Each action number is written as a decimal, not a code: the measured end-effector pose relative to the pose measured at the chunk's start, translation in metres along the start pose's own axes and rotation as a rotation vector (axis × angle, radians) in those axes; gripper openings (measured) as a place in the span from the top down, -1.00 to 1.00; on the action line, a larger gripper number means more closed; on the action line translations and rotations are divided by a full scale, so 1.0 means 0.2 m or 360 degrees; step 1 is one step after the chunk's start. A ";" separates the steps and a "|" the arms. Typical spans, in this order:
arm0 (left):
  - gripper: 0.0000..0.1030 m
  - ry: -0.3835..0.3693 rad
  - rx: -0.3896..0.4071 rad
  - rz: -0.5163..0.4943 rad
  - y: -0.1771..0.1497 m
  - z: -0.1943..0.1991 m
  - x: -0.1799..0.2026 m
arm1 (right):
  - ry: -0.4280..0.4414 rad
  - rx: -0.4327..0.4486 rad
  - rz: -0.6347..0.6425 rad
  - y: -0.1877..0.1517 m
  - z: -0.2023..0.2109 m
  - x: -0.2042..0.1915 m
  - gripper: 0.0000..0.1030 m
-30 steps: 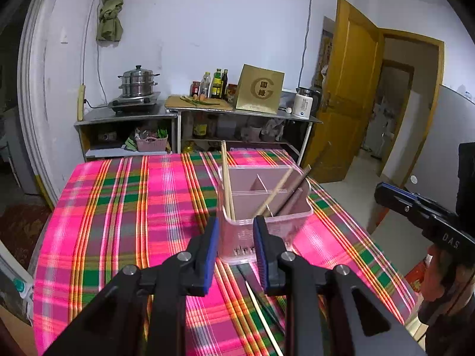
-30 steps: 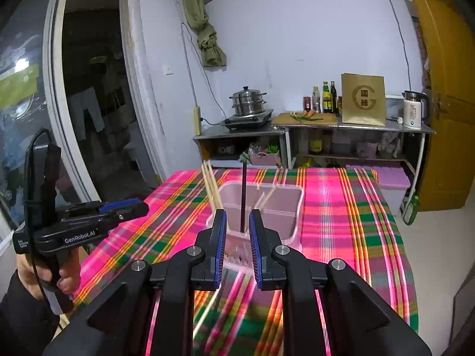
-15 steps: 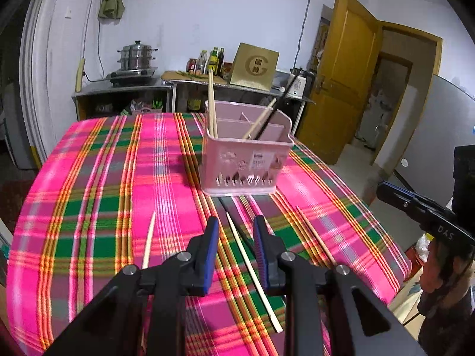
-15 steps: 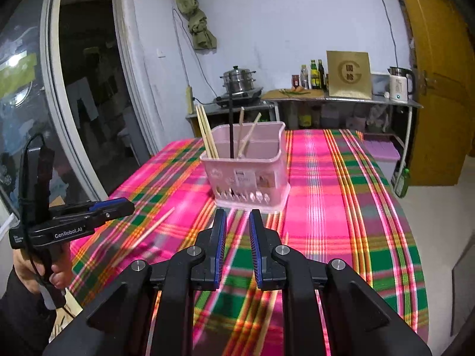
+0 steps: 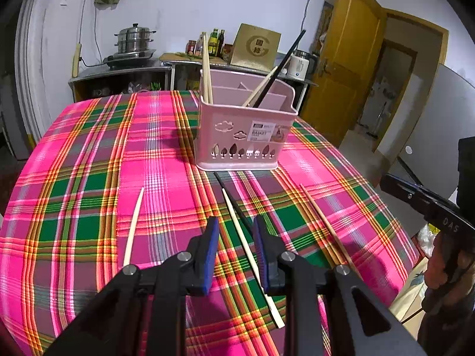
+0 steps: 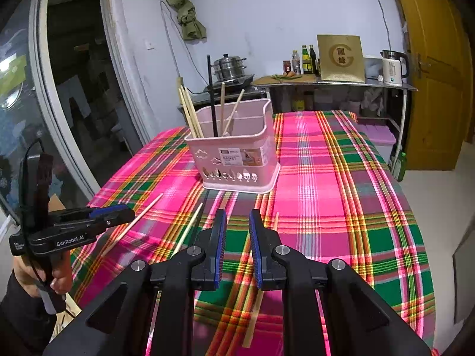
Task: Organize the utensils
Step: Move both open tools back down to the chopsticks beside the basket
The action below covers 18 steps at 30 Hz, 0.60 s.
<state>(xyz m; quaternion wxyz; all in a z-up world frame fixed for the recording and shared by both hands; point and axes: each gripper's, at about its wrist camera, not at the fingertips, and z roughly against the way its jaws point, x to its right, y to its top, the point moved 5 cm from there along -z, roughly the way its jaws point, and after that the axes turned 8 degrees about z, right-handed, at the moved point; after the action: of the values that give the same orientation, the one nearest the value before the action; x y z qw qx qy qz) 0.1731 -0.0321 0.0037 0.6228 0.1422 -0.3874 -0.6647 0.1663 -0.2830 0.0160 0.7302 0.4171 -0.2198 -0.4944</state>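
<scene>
Left gripper (image 5: pixel 234 249): its two blue pads stand a little apart. Nothing is between them. It holds nothing.

Right gripper (image 6: pixel 236 246): its pads also stand a little apart, and it holds nothing too.

What changed: a moment ago both grippers were up high and close to the basket. Now both have come down and back, and they hang low over the tablecloth (image 5: pixel 89 154). The jaws have not opened or closed in that time.

Under the left gripper: a pale chopstick (image 5: pixel 252 258) lies on the cloth and runs right under the pads. A black chopstick (image 5: pixel 234 201) lies just beside it and touches it near the far end.

Further left: another pale chopstick (image 5: pixel 133 227) lies alone, well apart from the others.

Further right: a brown chopstick (image 5: pixel 323 225) lies on the cloth. It is the one just beside the right gripper, running under its right pad.

Basket (image 5: pixel 243 130): the pink basket stands upright on the table, past the loose chopsticks. Some pale chopsticks (image 5: pixel 207 68) and one black one (image 5: pixel 282 65) already stand in it.

Behind: a shelf with a steel pot (image 5: pixel 135 40), bottles and a gold box (image 5: pixel 256 48), and a yellow door.

What it means: I think part of the job is done, but four sticks are not yet in the basket. Both grippers look ready to pick one up. The left one looks lined up on the pale chopstick below it.
</scene>
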 end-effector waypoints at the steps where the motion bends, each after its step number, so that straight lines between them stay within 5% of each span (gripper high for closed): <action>1: 0.52 0.0004 -0.0010 -0.0001 0.00 -0.02 0.00 | -0.0002 -0.0007 -0.0003 0.00 -0.01 0.00 0.69; 18: 0.52 0.0103 -0.0219 0.0030 0.01 -0.39 -0.03 | -0.0064 -0.0244 -0.0048 -0.11 -0.30 0.11 0.69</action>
<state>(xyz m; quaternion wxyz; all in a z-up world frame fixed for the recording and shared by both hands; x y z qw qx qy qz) 0.2282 -0.0523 -0.0475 0.6495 0.1168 -0.3219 -0.6789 0.2076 -0.2834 -0.0371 0.7480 0.3533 -0.1895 -0.5289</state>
